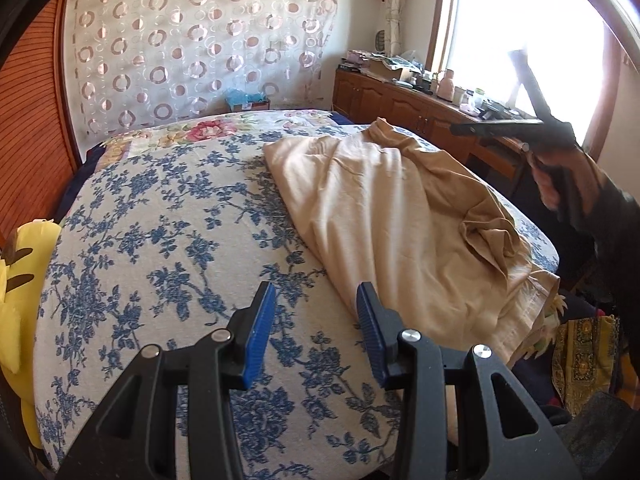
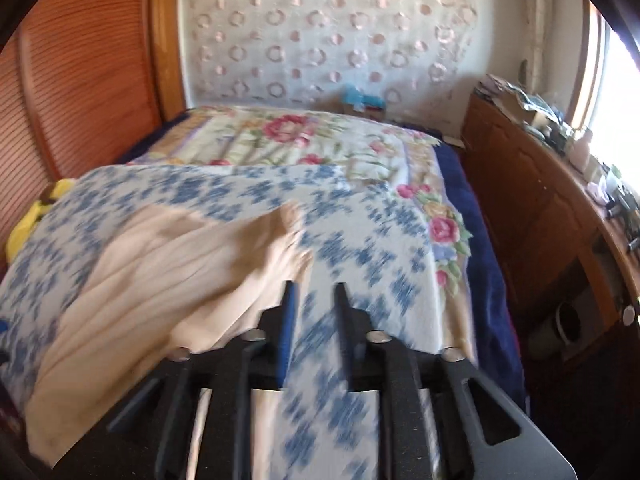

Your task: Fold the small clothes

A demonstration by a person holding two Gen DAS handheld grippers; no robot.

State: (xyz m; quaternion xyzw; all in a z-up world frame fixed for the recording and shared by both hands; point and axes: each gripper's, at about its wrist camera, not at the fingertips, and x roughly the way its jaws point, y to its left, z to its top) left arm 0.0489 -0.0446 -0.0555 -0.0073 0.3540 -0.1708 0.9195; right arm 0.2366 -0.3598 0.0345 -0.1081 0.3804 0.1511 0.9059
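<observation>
Grippers hover over the bed: left gripper (image 1: 316, 312) and right gripper (image 2: 314, 300) both parted, empty; crumpled beige garment (image 1: 400, 216) lies on floral bedspread (image 1: 160, 220).

blue floral bedspread (image 1: 168, 216), yellow plush toy (image 1: 16, 280) at its edge, circle-patterned curtain (image 1: 192, 40), cluttered wooden cabinet (image 1: 400, 100), bright window (image 1: 520, 20)

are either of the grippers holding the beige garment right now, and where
Neither. The left gripper and right gripper are both open and empty above the bed; the beige garment lies loose on the bedspread.
</observation>
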